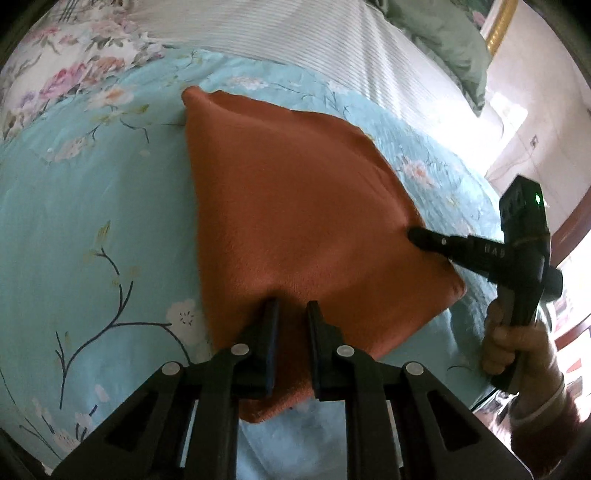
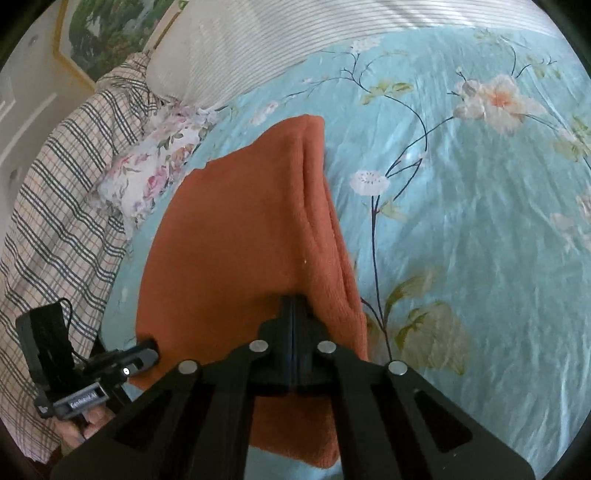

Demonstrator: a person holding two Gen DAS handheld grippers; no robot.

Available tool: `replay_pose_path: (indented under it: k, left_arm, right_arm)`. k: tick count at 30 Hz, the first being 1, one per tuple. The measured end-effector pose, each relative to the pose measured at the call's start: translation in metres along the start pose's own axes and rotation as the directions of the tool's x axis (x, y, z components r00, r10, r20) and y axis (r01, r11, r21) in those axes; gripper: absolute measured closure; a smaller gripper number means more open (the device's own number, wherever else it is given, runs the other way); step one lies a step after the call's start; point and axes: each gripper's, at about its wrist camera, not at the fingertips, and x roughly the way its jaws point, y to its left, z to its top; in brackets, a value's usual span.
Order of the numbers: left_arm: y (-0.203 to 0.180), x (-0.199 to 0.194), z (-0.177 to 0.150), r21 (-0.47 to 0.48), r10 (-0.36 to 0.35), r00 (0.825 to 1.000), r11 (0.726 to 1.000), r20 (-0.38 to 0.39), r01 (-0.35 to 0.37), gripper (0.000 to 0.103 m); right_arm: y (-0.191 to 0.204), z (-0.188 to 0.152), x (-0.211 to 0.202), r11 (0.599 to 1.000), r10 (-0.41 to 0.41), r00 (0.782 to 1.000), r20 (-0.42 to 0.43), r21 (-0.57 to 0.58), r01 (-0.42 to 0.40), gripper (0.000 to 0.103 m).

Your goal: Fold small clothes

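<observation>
A folded rust-orange garment (image 1: 295,206) lies on the light blue floral bedspread (image 1: 92,221). My left gripper (image 1: 293,306) sits over its near edge with the jaws a little apart and cloth showing between them. My right gripper (image 2: 293,301) is shut, its tips pressed on the top of the garment (image 2: 240,229) near its layered right edge. In the left wrist view the right gripper (image 1: 415,234) comes in from the right onto the garment's right edge. In the right wrist view the left gripper (image 2: 149,345) touches the garment's left edge.
A white ribbed pillow (image 1: 295,33) and a green cover (image 1: 454,48) lie at the head of the bed. A plaid blanket (image 2: 62,206) and a pink floral cloth (image 2: 155,173) lie at the left in the right wrist view. A framed picture (image 2: 110,33) hangs behind.
</observation>
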Motion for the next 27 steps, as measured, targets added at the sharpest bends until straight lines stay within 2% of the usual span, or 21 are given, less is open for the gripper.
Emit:
replay_pose_path:
  k: [6, 8, 11, 12, 15, 17, 18, 21, 27]
  left_arm:
    - [-0.01, 0.002, -0.007, 0.012, 0.037, 0.999, 0.999, 0.018, -0.037, 0.089]
    - [-0.011, 0.002, -0.008, 0.016, 0.051, 0.999, 0.999, 0.02, -0.051, 0.089]
    - [-0.013, -0.003, -0.011, 0.024, 0.049, 0.999, 0.998, 0.019, -0.05, 0.088]
    - [-0.013, -0.004, -0.012, 0.032, 0.049, 0.999, 0.998, 0.018, -0.049, 0.088]
    - [-0.012, -0.006, -0.015, 0.043, 0.056, 0.998, 0.997, 0.019, -0.057, 0.088]
    - [-0.009, -0.006, -0.015, 0.028, 0.049, 0.999, 0.998, 0.015, -0.049, 0.088]
    - [-0.008, -0.006, -0.015, 0.022, 0.043, 0.999, 0.999, 0.013, -0.043, 0.088]
    - [-0.003, -0.006, -0.014, 0.001, 0.017, 1.0, 1.0, 0.008, -0.017, 0.088]
    - [-0.009, -0.011, -0.017, 0.016, 0.036, 0.999, 0.999, 0.014, -0.036, 0.088]
  right_arm:
    - [-0.005, -0.005, -0.002, 1.0, -0.009, 1.0, 0.001, 0.006, 0.009, 0.103]
    - [0.002, -0.003, -0.009, 1.0, -0.027, 1.0, 0.015, 0.001, 0.027, 0.099]
    - [0.021, 0.017, -0.023, 0.999, -0.001, 0.996, 0.088, -0.038, 0.005, 0.099]
    - [0.026, 0.026, -0.021, 0.999, -0.004, 0.996, 0.089, -0.047, 0.008, 0.099]
    - [0.034, 0.054, 0.007, 0.997, -0.023, 0.999, 0.038, -0.075, 0.026, 0.099]
    - [0.026, 0.063, 0.033, 0.99, -0.121, 0.993, -0.014, -0.068, 0.12, 0.1]
    - [0.017, 0.065, 0.041, 0.986, -0.159, 0.987, -0.012, -0.049, 0.158, 0.103]
    - [-0.001, 0.061, 0.041, 0.993, -0.113, 0.993, 0.019, 0.046, 0.112, 0.103]
    - [0.008, 0.044, 0.014, 0.993, -0.116, 0.991, 0.062, 0.045, 0.114, 0.1]
